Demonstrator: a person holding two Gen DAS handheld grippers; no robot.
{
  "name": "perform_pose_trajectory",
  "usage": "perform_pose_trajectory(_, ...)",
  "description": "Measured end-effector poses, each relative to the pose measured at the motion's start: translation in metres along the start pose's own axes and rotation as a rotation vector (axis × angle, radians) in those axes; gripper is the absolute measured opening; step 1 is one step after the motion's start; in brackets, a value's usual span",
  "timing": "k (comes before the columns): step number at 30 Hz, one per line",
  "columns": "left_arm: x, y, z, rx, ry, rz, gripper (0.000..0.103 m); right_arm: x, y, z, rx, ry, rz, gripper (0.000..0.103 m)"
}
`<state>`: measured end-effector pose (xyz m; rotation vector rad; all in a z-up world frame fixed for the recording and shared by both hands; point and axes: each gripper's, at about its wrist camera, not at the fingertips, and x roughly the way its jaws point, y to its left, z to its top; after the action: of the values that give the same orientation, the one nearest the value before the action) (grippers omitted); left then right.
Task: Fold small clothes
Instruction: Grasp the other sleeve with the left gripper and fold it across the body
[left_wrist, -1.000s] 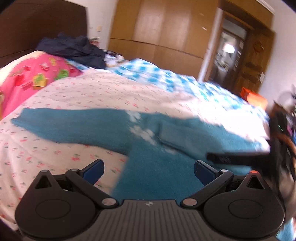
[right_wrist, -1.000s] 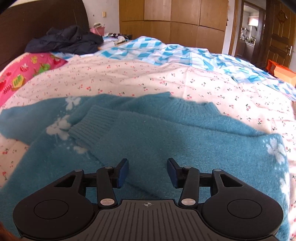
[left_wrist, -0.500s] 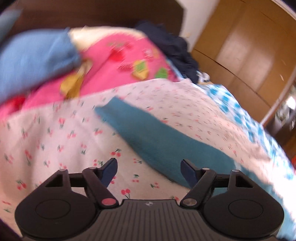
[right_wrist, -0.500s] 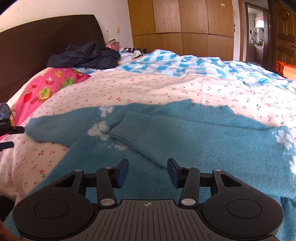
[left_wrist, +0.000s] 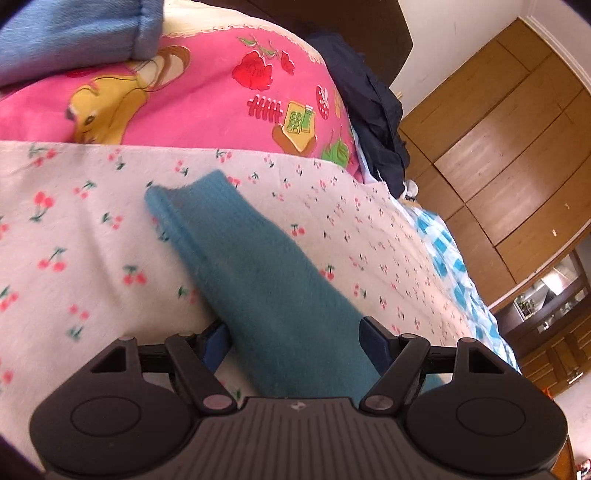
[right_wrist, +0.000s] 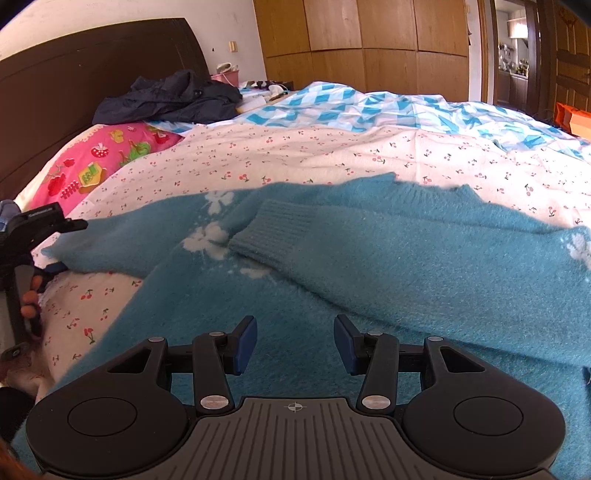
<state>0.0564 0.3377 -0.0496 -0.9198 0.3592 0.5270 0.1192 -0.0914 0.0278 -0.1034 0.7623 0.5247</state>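
Observation:
A teal sweater (right_wrist: 388, 280) with white flowers lies flat on the cherry-print bedspread (right_wrist: 295, 155). Its right sleeve (right_wrist: 280, 232) is folded across the chest. Its left sleeve (left_wrist: 258, 273) stretches out toward the pillows. My left gripper (left_wrist: 295, 341) is open, with the sleeve lying between its fingers, one on each side. It also shows at the left edge of the right wrist view (right_wrist: 44, 225). My right gripper (right_wrist: 295, 343) is open and empty, just above the sweater's lower body.
A pink cartoon pillow (left_wrist: 207, 92) and a blue cloth (left_wrist: 74, 33) lie beyond the sleeve end. A dark jacket (right_wrist: 166, 98) sits by the headboard (right_wrist: 74, 103). A blue checked quilt (right_wrist: 369, 107) covers the far side. Wooden wardrobes (right_wrist: 369, 33) stand behind.
My left gripper has moved left along the outstretched sleeve and down, so the sleeve now lies between its fingers. My right gripper has drawn back slightly and stays open.

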Motion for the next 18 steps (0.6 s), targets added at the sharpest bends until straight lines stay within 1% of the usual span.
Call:
perform_pose_trajectory(2,0.005,-0.004,0.003,0.002,0.008,0.008,0.075,0.000,0.001,0.000,0.012,-0.002,0.001,0.045)
perform_pose_trajectory(3,0.007,-0.008,0.005,0.009,0.015,0.018,0.066,-0.001,0.000,0.001,0.020,-0.004,0.005,0.045)
perform_pose_trajectory(4,0.008,-0.013,0.007,0.014,0.025,0.015,0.053,-0.001,-0.001,0.001,0.030,-0.008,0.009,0.045)
perform_pose_trajectory(5,0.009,-0.017,0.009,0.014,0.039,-0.003,0.046,-0.003,-0.001,0.001,0.042,-0.014,0.012,0.045)
perform_pose_trajectory(7,0.008,-0.032,0.012,0.024,0.052,-0.059,0.039,-0.006,-0.004,0.002,0.063,-0.031,0.014,0.044)
perform_pose_trajectory(9,0.001,-0.056,0.011,0.079,0.050,-0.105,0.035,-0.011,-0.008,-0.001,0.078,-0.048,0.013,0.042)
perform_pose_trajectory(11,-0.007,-0.086,0.006,0.135,0.063,-0.180,0.033,-0.017,-0.013,-0.005,0.104,-0.061,0.015,0.042)
perform_pose_trajectory(14,-0.018,-0.142,-0.010,0.204,0.126,-0.333,0.032,-0.026,-0.025,-0.014,0.148,-0.064,0.013,0.042)
perform_pose_trajectory(16,-0.027,-0.185,-0.031,0.242,0.183,-0.456,0.032,-0.033,-0.037,-0.021,0.181,-0.070,0.004,0.042)
perform_pose_trajectory(18,-0.036,-0.229,-0.061,0.293,0.261,-0.577,0.032,-0.040,-0.051,-0.028,0.225,-0.077,-0.009,0.042)
